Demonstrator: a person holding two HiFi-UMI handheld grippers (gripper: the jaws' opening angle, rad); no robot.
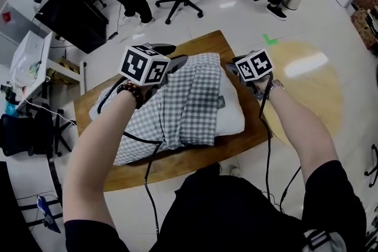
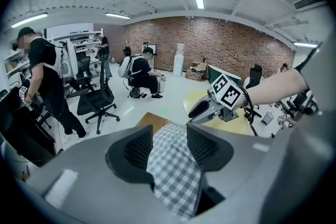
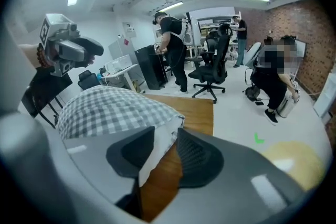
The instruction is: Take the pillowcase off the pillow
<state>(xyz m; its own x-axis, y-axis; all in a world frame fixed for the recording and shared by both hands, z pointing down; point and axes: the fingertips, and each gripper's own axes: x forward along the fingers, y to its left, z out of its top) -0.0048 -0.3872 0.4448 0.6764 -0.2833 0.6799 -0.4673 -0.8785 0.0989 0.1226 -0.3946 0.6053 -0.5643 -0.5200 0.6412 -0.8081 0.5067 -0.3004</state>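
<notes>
Straddling the pillowcase (image 1: pixel 189 97) edge, left tool (image 2: pixel 169 145) stands spread; right tool (image 3: pixel 165 147) spread around pillow (image 1: pixel 231 116) corner near table (image 1: pixel 177 165) edge.

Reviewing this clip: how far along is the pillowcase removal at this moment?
Done: the checked pillowcase sits back far enough to bare the white pillow at its right end. In hand: the left gripper has checked cloth between open jaws; the right gripper straddles the pillow's white edge, unclamped. Left: most of the pillow is covered, so the case must come fully off.
</notes>
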